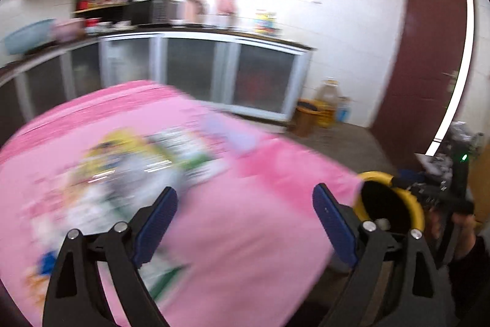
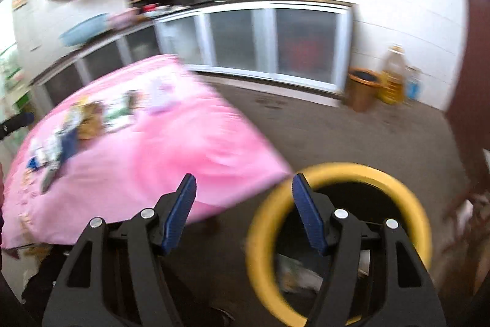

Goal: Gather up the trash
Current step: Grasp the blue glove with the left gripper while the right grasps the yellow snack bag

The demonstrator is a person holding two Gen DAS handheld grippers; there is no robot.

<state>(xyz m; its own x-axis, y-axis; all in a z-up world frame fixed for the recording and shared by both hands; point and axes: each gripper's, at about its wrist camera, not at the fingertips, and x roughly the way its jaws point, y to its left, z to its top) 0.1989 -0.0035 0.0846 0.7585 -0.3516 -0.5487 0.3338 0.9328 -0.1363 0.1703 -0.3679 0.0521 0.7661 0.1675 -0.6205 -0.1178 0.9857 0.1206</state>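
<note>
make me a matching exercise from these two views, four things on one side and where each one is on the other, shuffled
Things:
1. yellow-rimmed bin
2. wrappers
3. orange bin
4. blue basin

Places:
A. on the pink cloth
B. on the counter, left
C. on the floor by the cabinet's right end
D. just past the cloth's near corner, under the right tongs

Pairs: 1-D, 2-A, 3-C, 4-B

white tiled wall [image 1: 352,29], glass-front cabinets [image 1: 196,69], maroon door [image 1: 428,51], grey floor [image 2: 352,137].
</note>
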